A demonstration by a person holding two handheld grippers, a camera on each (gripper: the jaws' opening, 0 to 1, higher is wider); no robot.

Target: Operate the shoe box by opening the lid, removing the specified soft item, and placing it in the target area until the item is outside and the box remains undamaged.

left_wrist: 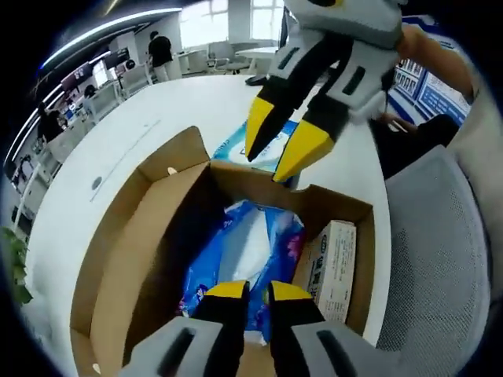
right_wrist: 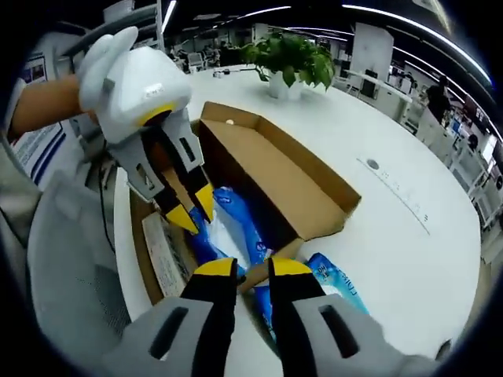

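The shoe box [left_wrist: 157, 259] sits open on the white tabletop [left_wrist: 118, 149], lid flap folded back to clear access. Inside lies the blue soft pack [left_wrist: 251, 251], beside a small carton [left_wrist: 334, 263]. The left gripper [left_wrist: 250, 292] reaches down at the pack, jaws slightly parted, holding nothing. The right gripper [right_wrist: 242, 269] hovers over the box's far wall, jaws slightly apart and empty, probably to steady it.

Open brown cardboard shoe box [left_wrist: 118, 259] on white table, lid flap folded back, blue-and-white soft pack [left_wrist: 244, 251] inside
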